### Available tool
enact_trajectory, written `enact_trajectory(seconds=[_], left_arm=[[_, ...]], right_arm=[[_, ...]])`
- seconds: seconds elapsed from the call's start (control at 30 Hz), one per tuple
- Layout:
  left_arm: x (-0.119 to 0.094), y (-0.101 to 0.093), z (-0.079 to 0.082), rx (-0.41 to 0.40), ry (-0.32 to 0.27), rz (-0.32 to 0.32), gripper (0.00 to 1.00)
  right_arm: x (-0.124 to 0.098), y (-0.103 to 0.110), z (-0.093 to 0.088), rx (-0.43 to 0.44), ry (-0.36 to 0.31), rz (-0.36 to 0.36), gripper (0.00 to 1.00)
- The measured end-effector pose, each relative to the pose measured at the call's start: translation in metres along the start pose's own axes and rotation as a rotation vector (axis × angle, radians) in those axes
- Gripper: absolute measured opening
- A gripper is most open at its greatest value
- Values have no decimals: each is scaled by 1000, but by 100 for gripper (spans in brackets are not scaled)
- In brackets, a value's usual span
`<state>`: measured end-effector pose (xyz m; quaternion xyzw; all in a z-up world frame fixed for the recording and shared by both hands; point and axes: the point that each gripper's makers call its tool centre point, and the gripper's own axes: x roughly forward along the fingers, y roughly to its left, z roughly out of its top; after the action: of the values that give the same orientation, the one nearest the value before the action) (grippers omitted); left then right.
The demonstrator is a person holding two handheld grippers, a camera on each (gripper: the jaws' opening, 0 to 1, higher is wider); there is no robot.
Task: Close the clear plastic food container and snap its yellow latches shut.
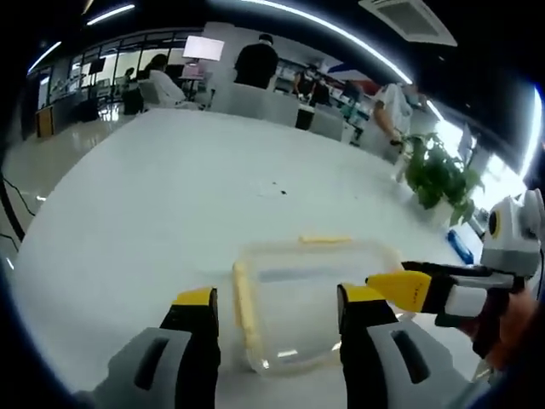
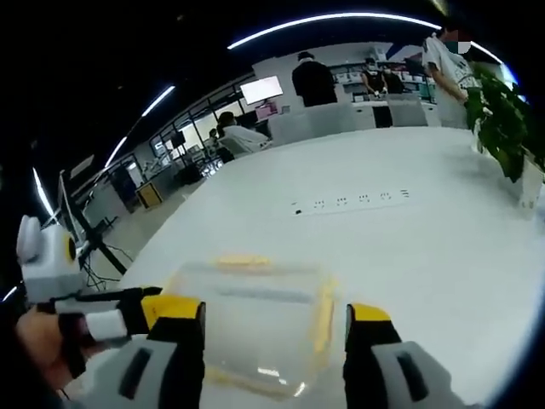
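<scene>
The clear plastic food container (image 1: 294, 311) lies flat on the white table (image 1: 170, 213) with its lid resting on top. A yellow latch (image 1: 325, 239) shows on its far edge and another (image 1: 245, 302) along its left side. My left gripper (image 1: 279, 298) is open, its jaws standing either side of the container. The right gripper (image 1: 402, 288) reaches in from the right beside it. In the right gripper view the container (image 2: 255, 328) sits between the wide-open jaws of my right gripper (image 2: 272, 313). The left gripper (image 2: 128, 308), held by a hand, enters from the left. Whether the latches are snapped down is unclear.
A potted plant (image 1: 438, 175) stands past the table's right edge, with a blue object (image 1: 460, 247) near it. A strip of power sockets (image 2: 349, 203) is set into the table beyond the container. People and chairs (image 1: 255, 64) are at the far end.
</scene>
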<state>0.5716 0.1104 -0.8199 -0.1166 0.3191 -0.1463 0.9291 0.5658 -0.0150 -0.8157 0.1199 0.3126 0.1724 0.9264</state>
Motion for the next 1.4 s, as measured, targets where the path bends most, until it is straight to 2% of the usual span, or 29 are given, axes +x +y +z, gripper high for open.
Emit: enact_trajectory(seconds=[0.07,0.13,0.17,0.2,0.23,0.3,0.33,0.43,0.67,0.73,0.8,1.0,1.1,1.2,1.33,1.4], left_arm=[[-1,3,0,5,-6,1,59],[0,2,0,1,-17,-11,73],[2,2,-3,-4,-8,-14,83],[3,2,-5,-4,-5,-15,90],[4,2,-6,-5,-1,-17,94],[3,1,-5,-4,-14,-21,99],[2,2,-5,11,-15,-15,99],[0,-2,-7,58,-6,-13,99],[-12,-6,-2,69,-28,-28,99],[-14,-6,-4,74,-15,-31,99],[-20,-8,-1,69,-27,-34,99],[-45,-16,9,100,-55,-46,99],[-57,-16,8,130,-47,-44,99],[-76,-13,5,92,-33,-47,99],[-97,-14,2,132,-34,-36,99],[-109,-14,0,127,-29,-37,99]], right_arm=[[1,-2,1,-2,-8,9,78],[2,-4,-1,22,4,6,92],[2,-8,1,17,-11,-18,100],[-3,-8,-2,4,7,-15,98],[-2,-8,3,11,-23,-12,100],[-2,-6,3,19,-27,-3,100],[-3,-4,1,42,-11,7,100],[-6,3,4,42,-26,17,100],[-16,18,9,12,-41,49,100],[-20,24,9,18,-37,71,100],[-27,30,12,-12,-43,76,100],[-49,40,16,-25,-51,85,100],[-61,46,17,-38,-60,91,100],[-73,51,16,-48,-69,95,100],[-92,56,16,-50,-78,97,100],[-104,56,16,-51,-75,91,100]])
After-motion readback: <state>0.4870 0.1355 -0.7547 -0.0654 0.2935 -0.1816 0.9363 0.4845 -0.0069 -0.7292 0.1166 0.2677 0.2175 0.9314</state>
